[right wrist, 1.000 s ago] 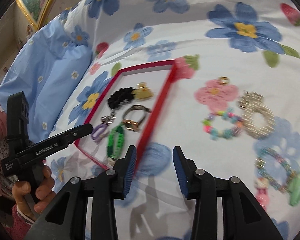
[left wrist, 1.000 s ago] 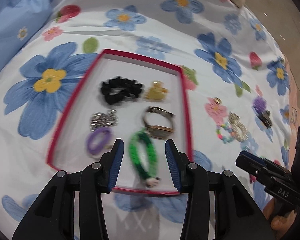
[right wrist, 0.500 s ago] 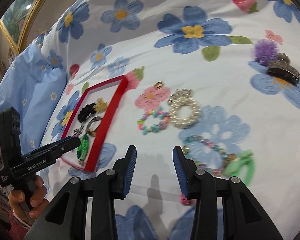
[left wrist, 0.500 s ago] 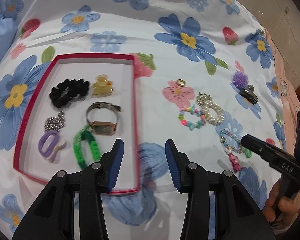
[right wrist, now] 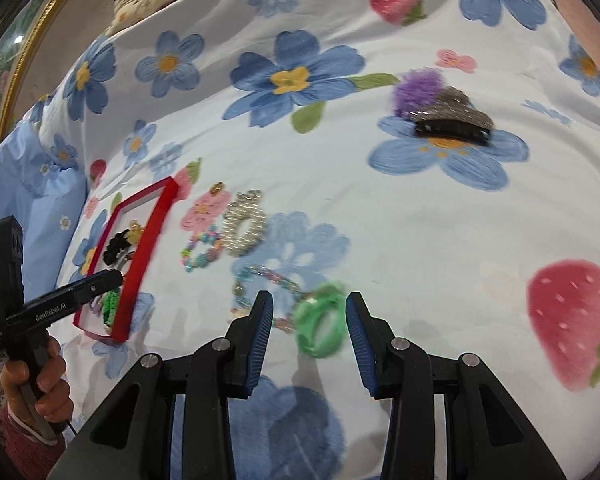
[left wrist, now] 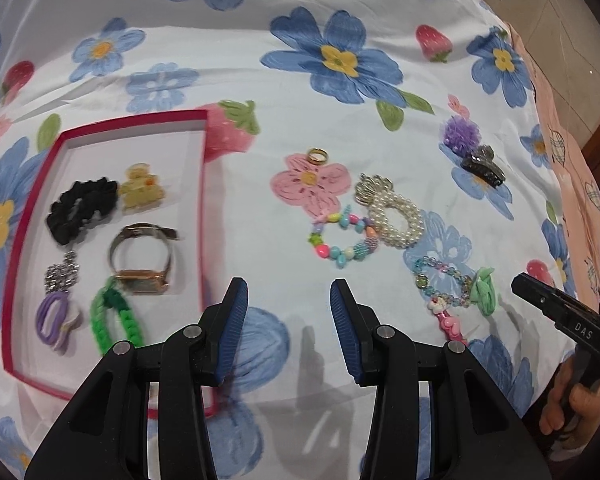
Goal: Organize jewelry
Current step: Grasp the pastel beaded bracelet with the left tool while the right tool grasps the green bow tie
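Observation:
A red-rimmed tray (left wrist: 202, 216) on the flowered bedspread holds a black scrunchie (left wrist: 80, 208), a yellow clip (left wrist: 140, 188), a watch (left wrist: 140, 260), a green chain bracelet (left wrist: 116, 320), a purple hair tie (left wrist: 54, 316) and a silver piece (left wrist: 62, 274). Right of it lie a gold ring (left wrist: 318, 156), a coloured bead bracelet (left wrist: 342, 238), a pearl bracelet (left wrist: 396, 216), a pastel bead bracelet (left wrist: 444, 280) and a green hair tie (right wrist: 320, 324). My left gripper (left wrist: 286, 328) is open and empty beside the tray. My right gripper (right wrist: 308, 344) is open, its fingers either side of the green hair tie.
A purple pompom (right wrist: 416, 88) and a dark glittery claw clip (right wrist: 452, 124) lie farther right on the bedspread. A blue pillow (right wrist: 28, 184) lies at the left and a gold-framed picture (right wrist: 4, 80) stands behind. The bed edge and floor (left wrist: 572, 20) show at the right.
Both grippers have swung right, away from the tray. The right gripper has come down over the green hair tie. Both stay open.

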The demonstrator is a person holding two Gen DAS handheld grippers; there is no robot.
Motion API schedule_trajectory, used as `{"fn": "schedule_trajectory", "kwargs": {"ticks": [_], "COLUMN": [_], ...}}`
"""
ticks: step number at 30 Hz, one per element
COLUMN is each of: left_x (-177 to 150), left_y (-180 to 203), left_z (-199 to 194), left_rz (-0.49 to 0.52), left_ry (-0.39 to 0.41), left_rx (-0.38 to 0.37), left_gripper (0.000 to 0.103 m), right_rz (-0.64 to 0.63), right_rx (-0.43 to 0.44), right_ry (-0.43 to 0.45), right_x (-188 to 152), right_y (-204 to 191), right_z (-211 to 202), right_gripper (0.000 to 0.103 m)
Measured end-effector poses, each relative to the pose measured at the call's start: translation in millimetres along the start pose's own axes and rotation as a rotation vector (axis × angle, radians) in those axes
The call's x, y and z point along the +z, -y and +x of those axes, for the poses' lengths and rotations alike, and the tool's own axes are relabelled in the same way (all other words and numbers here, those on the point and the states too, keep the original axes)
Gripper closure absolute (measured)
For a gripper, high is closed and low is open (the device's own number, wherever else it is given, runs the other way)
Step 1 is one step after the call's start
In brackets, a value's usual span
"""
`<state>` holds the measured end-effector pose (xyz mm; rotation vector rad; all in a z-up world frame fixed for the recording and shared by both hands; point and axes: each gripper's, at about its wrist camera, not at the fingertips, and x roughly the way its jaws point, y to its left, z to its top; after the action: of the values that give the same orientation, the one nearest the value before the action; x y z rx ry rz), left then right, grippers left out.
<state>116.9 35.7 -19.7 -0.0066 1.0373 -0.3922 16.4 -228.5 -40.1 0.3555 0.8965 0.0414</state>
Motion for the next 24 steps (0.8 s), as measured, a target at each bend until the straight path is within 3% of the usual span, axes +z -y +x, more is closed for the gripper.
{"fn": "schedule_trajectory", "kwargs": {"ticks": [12, 19, 22, 24], "left_x": [18.1, 35.3, 37.7, 36.4], "left_y": [20.0, 27.6, 27.8, 31.6], "left_z": [31.3, 73.2, 90.1, 95.4], "left_rz": [0.03, 0.077, 0.083, 0.099], "left_ry": [-0.032, -0.092, -0.121, -0.132], "left_rx": [-0.004, 0.016, 0.011, 0.006], "left_gripper": [0.062, 0.062, 0.062, 0.065], "right_rz": [-0.015, -0.035, -0.049, -0.057], "right_rx": [-0.034, -0.059, -0.069, -0.072], "right_ry": [-0.046, -0.084, -0.082, -0.084], "right_x": [-7.3, -11.0, -10.3, -9.4], "right_y": [9.5, 9.2, 6.1, 4.8], "right_z": [14.4, 32.6, 35.8, 37.3], "right_gripper": [0.062, 0.063, 0.066, 0.077]}}
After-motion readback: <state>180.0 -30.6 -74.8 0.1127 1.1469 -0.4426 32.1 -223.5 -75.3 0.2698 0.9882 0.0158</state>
